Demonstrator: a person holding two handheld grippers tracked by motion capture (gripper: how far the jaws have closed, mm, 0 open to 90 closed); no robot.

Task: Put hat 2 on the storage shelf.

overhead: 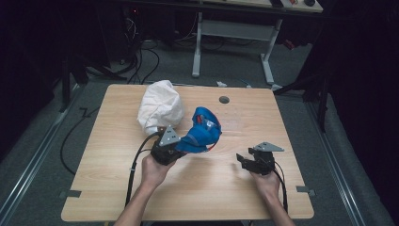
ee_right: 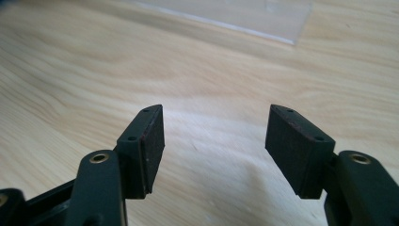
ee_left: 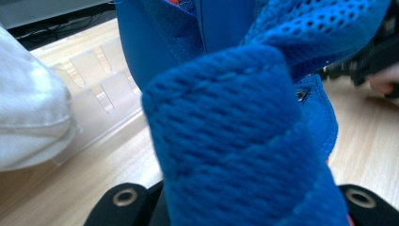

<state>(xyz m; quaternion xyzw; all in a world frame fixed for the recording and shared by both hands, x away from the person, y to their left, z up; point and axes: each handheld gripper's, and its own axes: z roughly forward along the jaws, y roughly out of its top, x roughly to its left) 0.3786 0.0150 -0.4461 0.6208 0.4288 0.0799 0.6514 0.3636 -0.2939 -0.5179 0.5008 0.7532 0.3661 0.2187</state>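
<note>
Two tools were seen: the left tool [overhead: 181,147] was clenched on the blue shoe [overhead: 201,131], lifted off the surface [overhead: 211,188] just beside the white bag [overhead: 160,107], probably for stuffing. The right tool [ee_right: 214,141] was left released, nothing between its pads, likely ready to help.

The desk [overhead: 211,188] had a pale wood-grain top with rounded corners and a small round grommet hole [overhead: 224,100] near its far edge. It stood on grey carpet [overhead: 42,155], where metal rails [overhead: 28,174] ran along both sides. Black cables [overhead: 141,61] lay tangled on the floor beyond the far left corner, and one looped beside the desk. Farther back stood a second table on a white frame [overhead: 235,33]. The room's edges were dark; light fell mostly on the desktop.
</note>
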